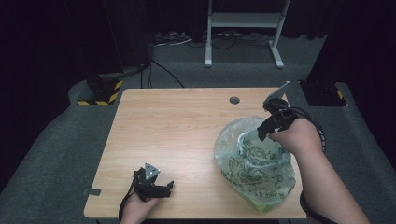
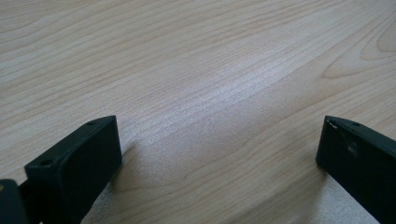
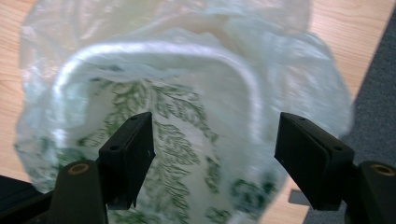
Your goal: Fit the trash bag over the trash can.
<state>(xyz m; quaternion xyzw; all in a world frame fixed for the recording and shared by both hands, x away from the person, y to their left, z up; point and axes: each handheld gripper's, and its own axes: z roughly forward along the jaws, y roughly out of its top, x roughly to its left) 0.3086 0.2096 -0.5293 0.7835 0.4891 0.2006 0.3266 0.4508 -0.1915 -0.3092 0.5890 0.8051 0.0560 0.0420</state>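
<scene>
In the high view, a pale wooden surface [image 1: 177, 140] is seen standing on grey carpet, with a round cable hole [image 1: 234, 100] near its far edge. A clear bag [image 1: 254, 163] printed with green leaves lies on the right part of the surface, near the front edge. The right tool [image 1: 265, 130] is held over the bag's far side by the right hand [image 1: 299, 136], its jaws apart and nothing between them. The left tool [image 1: 164, 188] is rested low at the front left of the surface, well apart from the bag, with its grey plate on top. Behind the surface, a white metal stand [image 1: 243, 21], cables on the floor and two black bases with yellow-black hazard stripes [image 1: 100, 91] are seen against dark curtains. No brand, label or writing can be read.

In the left gripper view, the left tool [image 2: 219, 154] is seen spread wide over bare wood grain, with nothing between the jaws.

In the right gripper view, the right tool [image 3: 215, 144] is seen open above the bag [image 3: 187, 93], whose rolled mouth forms a pale loop over the leaf print. The pads are not pressed on the plastic. Wood and grey carpet are visible at the right edge.
</scene>
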